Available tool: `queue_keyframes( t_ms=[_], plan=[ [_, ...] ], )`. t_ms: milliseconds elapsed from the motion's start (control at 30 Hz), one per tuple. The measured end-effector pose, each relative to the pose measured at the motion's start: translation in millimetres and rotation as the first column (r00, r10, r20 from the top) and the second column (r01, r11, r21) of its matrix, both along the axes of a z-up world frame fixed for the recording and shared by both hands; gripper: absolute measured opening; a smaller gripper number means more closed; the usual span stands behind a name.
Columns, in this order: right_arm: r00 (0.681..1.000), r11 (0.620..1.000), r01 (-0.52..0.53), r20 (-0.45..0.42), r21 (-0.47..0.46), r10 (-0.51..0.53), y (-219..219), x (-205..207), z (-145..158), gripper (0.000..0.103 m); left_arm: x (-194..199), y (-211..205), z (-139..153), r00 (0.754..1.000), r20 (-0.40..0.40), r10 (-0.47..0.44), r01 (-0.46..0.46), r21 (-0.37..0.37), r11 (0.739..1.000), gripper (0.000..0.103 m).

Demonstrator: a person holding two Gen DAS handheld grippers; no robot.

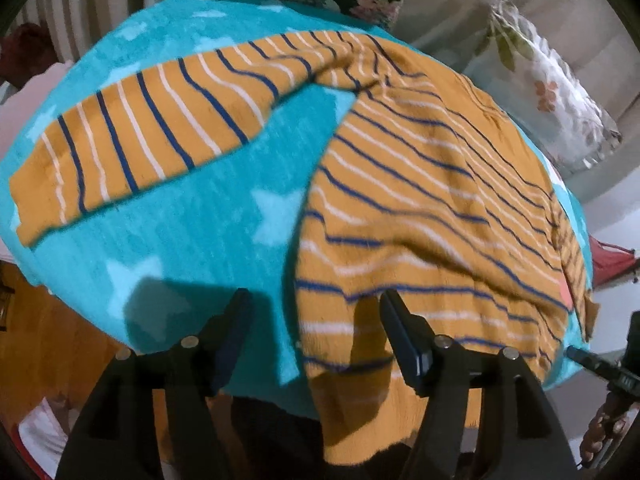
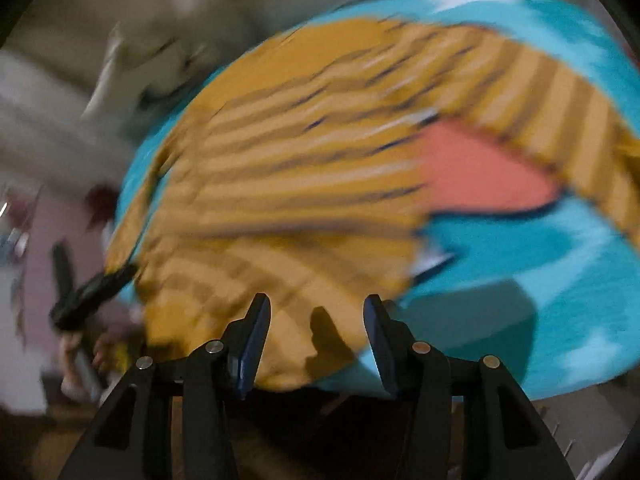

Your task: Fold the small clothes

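Note:
A small orange shirt with blue and white stripes [image 1: 432,208] lies spread on a teal blanket with pale stars [image 1: 192,216]. One sleeve [image 1: 132,136] stretches out to the left. My left gripper [image 1: 316,300] is open and empty, above the shirt's near left hem. In the blurred right wrist view the shirt [image 2: 296,184] fills the middle, with a coral patch [image 2: 476,172] by its right sleeve. My right gripper [image 2: 316,304] is open and empty over the shirt's near hem. The left gripper shows at the left edge of the right wrist view [image 2: 96,292].
The blanket [image 2: 520,256] covers a small raised surface whose near edge drops off to a wooden floor [image 1: 52,344]. A floral pillow [image 1: 548,92] lies beyond the right side. The right hand-held gripper shows at the right edge of the left wrist view [image 1: 600,364].

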State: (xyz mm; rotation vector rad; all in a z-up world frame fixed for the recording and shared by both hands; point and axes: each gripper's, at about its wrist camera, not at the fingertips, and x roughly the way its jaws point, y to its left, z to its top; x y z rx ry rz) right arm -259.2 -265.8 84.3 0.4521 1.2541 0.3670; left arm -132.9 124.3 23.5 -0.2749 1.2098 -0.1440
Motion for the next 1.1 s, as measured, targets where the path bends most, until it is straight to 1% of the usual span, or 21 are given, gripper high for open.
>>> queue_keyframes(
  t_ms=[33,100,167,233,333,367,400,467,500,533,567,600,633,667,700,800,900,967,1033,1067,1100],
  plan=[
    [1.0,0.999,-0.016,-0.006,-0.037,0.016,8.0,2.9,-0.8,0.053,-2.6,-0.5,-1.4,1.0,-0.003,-0.007,0.007,-0.009,1.0,0.065],
    [0.999,0.987,-0.033,-0.017,-0.157,0.031,21.5,-3.6,-5.3,0.057,-9.4,-3.6,-6.6,1.0,-0.016,-0.025,0.025,-0.031,0.999,0.066],
    [1.0,0.98,-0.015,-0.03,-0.2,0.009,24.0,-9.3,-7.7,0.057,-14.4,-6.0,-11.1,0.999,-0.036,-0.04,0.037,-0.057,0.998,0.066],
    [0.998,0.981,0.009,-0.052,-0.194,-0.019,13.1,-7.2,-13.4,0.057,-18.8,-8.4,-12.6,0.998,-0.031,-0.047,0.045,-0.069,0.997,0.066],
    [0.993,0.983,0.039,-0.099,-0.178,-0.057,6.3,-9.3,-28.2,0.057,-20.6,-11.4,-12.9,0.998,-0.024,-0.053,0.051,-0.06,0.997,0.066],
    [0.992,0.987,0.052,-0.105,-0.15,-0.068,8.8,-5.7,-32.5,0.058,-21.0,-11.3,-12.8,0.998,-0.024,-0.051,0.049,-0.067,0.997,0.066],
    [0.992,0.99,0.068,-0.096,-0.124,-0.08,11.5,-3.8,-33.9,0.063,-20.7,-11.0,-12.9,0.998,-0.025,-0.05,0.048,-0.075,0.996,0.066],
    [0.992,0.995,0.094,-0.079,-0.042,-0.097,11.4,0.7,-36.8,0.065,-18.8,-11.9,-13.4,0.998,-0.038,-0.047,0.044,-0.076,0.996,0.066],
    [0.99,0.994,0.111,-0.087,-0.007,-0.111,12.0,4.5,-39.6,0.065,-17.4,-13.1,-13.2,0.998,-0.044,-0.047,0.044,-0.066,0.997,0.061],
    [0.988,0.992,0.128,-0.085,0.002,-0.127,13.2,8.1,-40.8,0.065,-16.1,-14.7,-12.4,0.997,-0.05,-0.051,0.048,-0.057,0.997,0.05],
    [0.987,0.99,0.138,-0.078,0.002,-0.138,15.4,11.0,-41.1,0.065,-15.0,-16.8,-13.3,0.996,-0.067,-0.062,0.059,-0.052,0.997,0.016],
    [0.987,0.99,0.143,-0.07,-0.004,-0.143,17.8,13.6,-40.8,0.061,-12.3,-19.7,-15.3,0.994,-0.088,-0.07,0.066,-0.051,0.997,0.009],
    [0.988,0.99,0.139,-0.064,-0.024,-0.14,20.4,15.9,-40.0,0.052,-11.6,-21.3,-15.5,0.993,-0.096,-0.065,0.062,-0.042,0.997,0.008],
    [0.988,0.991,0.132,-0.071,-0.036,-0.134,20.9,17.3,-40.4,0.02,-12.5,-22.6,-13.1,0.994,-0.093,-0.065,0.063,-0.031,0.998,0.008],
    [0.988,0.991,0.132,-0.081,-0.026,-0.134,19.6,17.3,-41.9,0.014,-13.9,-23.2,-10.3,0.994,-0.09,-0.069,0.067,-0.022,0.998,0.008],
    [0.986,0.99,0.141,-0.091,0.032,-0.137,14.5,9.4,-37.6,0.012,-26.6,-19.2,4.8,0.994,-0.082,-0.074,0.073,-0.012,0.997,0.008],
    [0.987,0.992,0.124,-0.111,0.034,-0.12,5.6,-10.2,-37.1,0.012,-36.9,-12.3,14.5,0.995,-0.086,-0.047,0.047,-0.004,0.999,0.008],
    [0.984,0.992,0.123,-0.133,0.034,-0.118,1.8,-21.5,-43.1,0.012,-45.2,-6.9,11.4,0.994,-0.107,-0.031,0.03,-0.015,0.999,0.008],
    [0.982,0.991,0.126,-0.148,0.051,-0.117,2.5,-26.2,-50.9,0.012,-47.7,-6.4,1.6,0.991,-0.133,-0.027,0.026,-0.008,1.0,0.009],
    [0.981,0.989,0.134,-0.151,0.055,-0.124,2.8,-26.4,-52.7,0.013,-48.6,-6.1,-4.2,0.989,-0.146,-0.025,0.025,0.0,1.0,0.009],
    [0.979,0.988,0.142,-0.157,0.055,-0.132,0.0,-27.1,-54.5,0.016,-49.4,-5.6,-7.7,0.988,-0.155,-0.02,0.021,0.001,1.0,0.01]
  ],
)
